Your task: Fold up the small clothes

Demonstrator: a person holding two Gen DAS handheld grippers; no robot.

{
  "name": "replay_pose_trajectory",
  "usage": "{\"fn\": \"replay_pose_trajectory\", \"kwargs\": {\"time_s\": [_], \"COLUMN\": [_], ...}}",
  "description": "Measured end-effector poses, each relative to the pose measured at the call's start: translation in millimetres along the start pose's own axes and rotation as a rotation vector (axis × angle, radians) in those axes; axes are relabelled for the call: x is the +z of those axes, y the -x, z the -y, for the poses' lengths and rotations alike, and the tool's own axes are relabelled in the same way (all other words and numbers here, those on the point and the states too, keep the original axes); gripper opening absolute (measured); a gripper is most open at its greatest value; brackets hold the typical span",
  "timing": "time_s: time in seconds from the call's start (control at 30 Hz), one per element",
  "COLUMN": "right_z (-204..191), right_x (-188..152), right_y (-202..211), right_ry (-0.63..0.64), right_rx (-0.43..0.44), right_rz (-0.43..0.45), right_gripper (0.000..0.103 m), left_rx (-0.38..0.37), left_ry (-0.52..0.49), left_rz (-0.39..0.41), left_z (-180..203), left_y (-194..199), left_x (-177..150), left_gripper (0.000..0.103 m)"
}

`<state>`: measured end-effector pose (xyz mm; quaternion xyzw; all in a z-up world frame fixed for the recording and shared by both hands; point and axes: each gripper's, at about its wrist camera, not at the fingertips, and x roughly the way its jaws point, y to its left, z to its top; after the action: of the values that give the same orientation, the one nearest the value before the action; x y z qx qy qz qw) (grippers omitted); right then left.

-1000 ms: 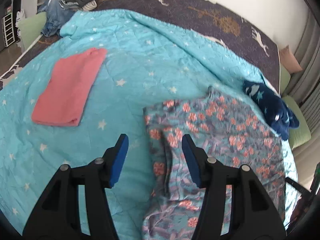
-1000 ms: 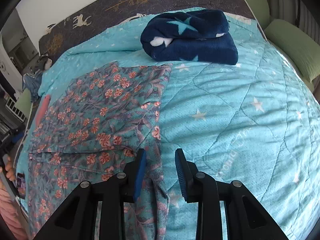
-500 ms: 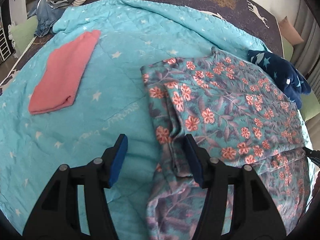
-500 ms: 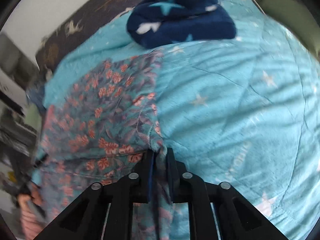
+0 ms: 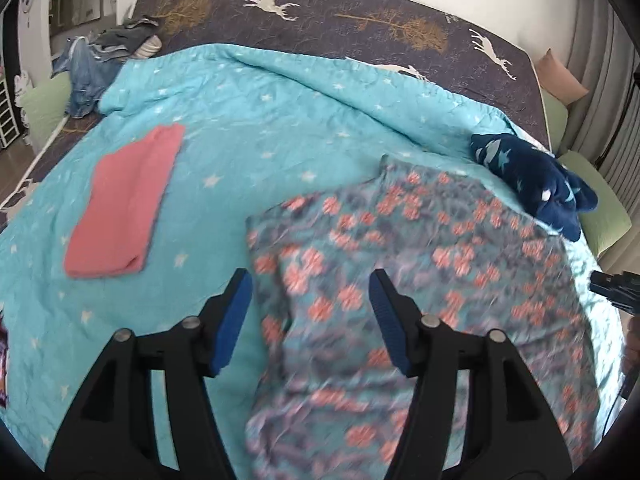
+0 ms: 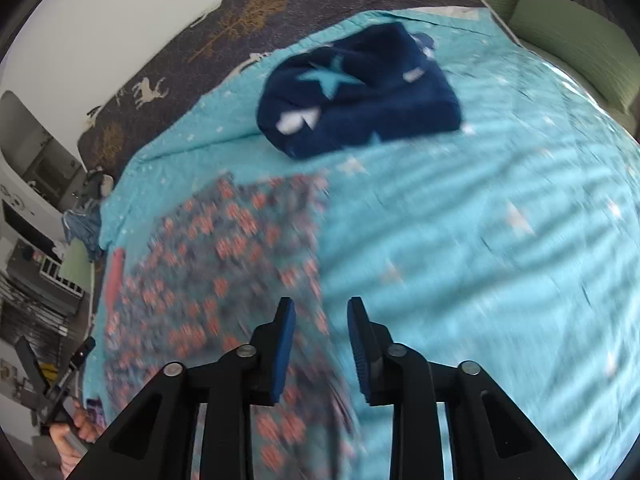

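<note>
Floral garment [image 5: 420, 280] lies flat on our turquoise quilt [image 5: 248, 152]. We see left gripper [image 5: 310, 312] and right gripper [image 6: 320, 332] both opening, gripping nothing, cloth below.

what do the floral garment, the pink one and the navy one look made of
Floral garment: thin, matte woven cloth, likely light cotton; it lies flat with soft creases. Pink one: looks like a matte knit, folded thick, though the texture is too blurred to confirm. Navy one: plush fleece, judging by its fuzzy, bulky folds.
</note>
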<state>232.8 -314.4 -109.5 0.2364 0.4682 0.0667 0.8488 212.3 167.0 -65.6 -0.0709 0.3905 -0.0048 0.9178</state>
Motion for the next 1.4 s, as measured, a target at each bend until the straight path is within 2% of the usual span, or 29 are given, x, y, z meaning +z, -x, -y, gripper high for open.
{"fn": "replay_pose_trajectory", "kwargs": {"time_s": [0.07, 0.1, 0.2, 0.23, 0.3, 0.33, 0.37, 0.4, 0.43, 0.47, 0.5, 0.57, 0.6, 0.67, 0.7, 0.77, 0.83, 0.9, 0.97, 1.03, 1.13, 1.2, 1.23, 1.27, 1.3, 1.33, 1.37, 1.4], "right_z": [-4.1, -6.4, -4.8, -3.3, 1.6, 1.6, -1.9, -6.0, -10.7, -16.7, -26.9, -33.6, -31.7, -21.0, -15.5, -9.8, -4.8, 1.7, 1.4, -5.4, -17.0, -20.9, -20.5, -18.0, -11.6, -2.9, 5.8, 18.8], "right_x": [12.5, 19.5, 36.4, 39.7, 46.6, 50.4, 54.7, 58.1, 60.9, 62.6, 64.3, 67.1, 68.8, 71.1, 69.5, 64.6, 55.4, 42.2, 23.8, -1.2, -39.5, -57.4, -62.8, -64.2, -64.8, -62.2, -60.4, -59.4], "right_y": [-14.7, -25.2, -59.5, -66.8, -77.6, -78.3, -79.4, -81.8, -82.3, -79.0, -71.2, -62.9, -66.1, -85.2, -90.1, -73.8, -45.5, -19.0, 2.1, 14.5, 24.0, 21.3, 17.5, 9.9, 7.9, 6.9, 7.7, 8.6], "right_ry": [-0.004, -0.005, -0.038, -0.055, -0.087, -0.081, -0.05, -0.018, 0.007, 0.037, 0.094, 0.139, 0.138, 0.119, 0.114, 0.086, 0.054, 0.055, 0.084, 0.15, 0.25, 0.283, 0.283, 0.26, 0.234, 0.188, 0.12, 0.032], "right_rx": [-0.015, -0.02, 0.027, 0.038, 0.071, 0.093, 0.11, 0.12, 0.121, 0.117, 0.11, 0.086, 0.054, -0.049, -0.061, -0.026, -0.023, 0.006, 0.052, 0.074, 0.056, 0.055, 0.038, 0.0, -0.031, -0.081, -0.069, -0.014], "right_rz": [0.0, -0.003, -0.051, -0.065, -0.062, -0.04, -0.025, -0.03, -0.022, 0.004, 0.045, 0.099, 0.09, 0.004, -0.028, -0.009, 0.008, 0.029, 0.004, -0.047, -0.093, -0.12, -0.129, -0.137, -0.123, -0.091, -0.073, -0.081], "right_gripper": [0.036, 0.039, 0.057, 0.058, 0.058, 0.054, 0.042, 0.004, 0.006, 0.005, 0.005, 0.005, 0.005, 0.008, 0.009, 0.016, 0.038, 0.042, 0.042, 0.042, 0.042, 0.042, 0.042, 0.041, 0.021, 0.006, 0.005, 0.005], "left_rx": [0.024, 0.077, 0.152, 0.157, 0.114, 0.071, 0.041, 0.007, -0.032, -0.057, -0.052, 0.024, 0.065, 0.085, 0.08, 0.088, 0.099, 0.073, 0.017, 0.006, 0.002, -0.011, 0.01, 0.028, 0.045, 0.046, 0.056, 0.062], "left_ry": [-0.02, -0.041, -0.057, -0.044, 0.019, 0.075, 0.122, 0.166, 0.199, 0.215, 0.222, 0.234, 0.236, 0.235, 0.227, 0.201, 0.176, 0.155, 0.13, 0.107, 0.066, 0.02, -0.006, -0.029, -0.076, -0.098, -0.079, -0.064], "left_rz": [-0.019, -0.04, -0.108, -0.129, -0.149, -0.148, -0.151, -0.158, -0.155, -0.148, -0.143, -0.144, -0.152, -0.156, -0.149, -0.1, -0.05, -0.017, -0.03, -0.074, -0.119, -0.166, -0.193, -0.179, -0.141, -0.136, -0.14, -0.145], "left_z": [5.2, 6.8, 0.1, -6.5, -22.3, -32.4, -39.8, -46.4, -52.0, -55.4, -54.9, -58.5, -59.7, -60.7, -61.5, -61.7, -62.9, -64.2, -64.0, -59.7, -52.6, -45.5, -42.8, -38.7, -33.8, -31.3, -32.7, -35.0], "left_y": [-18.9, -34.9, -67.7, -77.6, -90.6, -95.0, -99.1, -103.8, -107.3, -108.7, -109.0, -113.8, -117.1, -113.1, -105.4, -78.7, -52.8, -28.5, -13.6, -6.4, 4.3, 3.6, -1.0, -1.2, 1.7, 5.0, 9.7, 12.3], "left_x": [6.6, 9.0, 11.6, 11.4, 12.4, 15.2, 18.3, 22.0, 27.0, 33.2, 36.5, 40.3, 39.5, 36.0, 33.8, 27.6, 21.6, 12.8, -1.3, -21.1, -55.4, -77.8, -84.7, -88.1, -90.7, -91.1, -89.7, -88.8], "left_gripper": [0.074, 0.074, 0.074, 0.074, 0.077, 0.077, 0.076, 0.06, 0.033, 0.024, 0.016, 0.016, 0.017, 0.02, 0.02, 0.031, 0.053, 0.062, 0.066, 0.066, 0.067, 0.067, 0.067, 0.067, 0.058, 0.046, 0.04, 0.037]}}
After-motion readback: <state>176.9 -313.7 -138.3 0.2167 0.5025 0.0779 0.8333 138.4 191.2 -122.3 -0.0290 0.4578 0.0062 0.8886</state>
